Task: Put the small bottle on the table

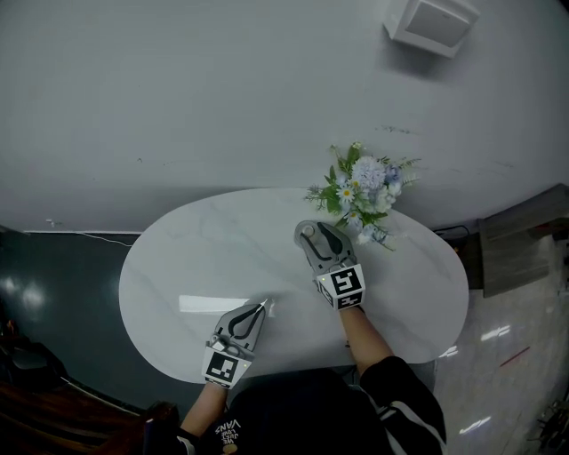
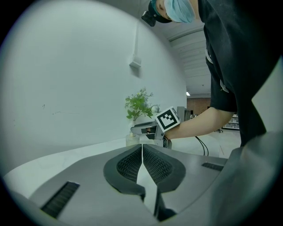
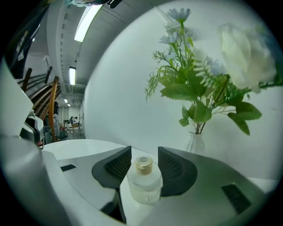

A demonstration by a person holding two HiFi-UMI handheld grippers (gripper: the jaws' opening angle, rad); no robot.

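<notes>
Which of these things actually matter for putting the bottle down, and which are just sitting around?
Part of the job: small bottle; table; right gripper, open around the bottle.

Just there: vase of flowers; white wall box; left gripper, shut and empty.

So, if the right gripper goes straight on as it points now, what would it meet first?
The small bottle: it stands between the right gripper's open jaws. Beyond it, likely the white vase, slightly right of the line; depth is unclear.
</notes>
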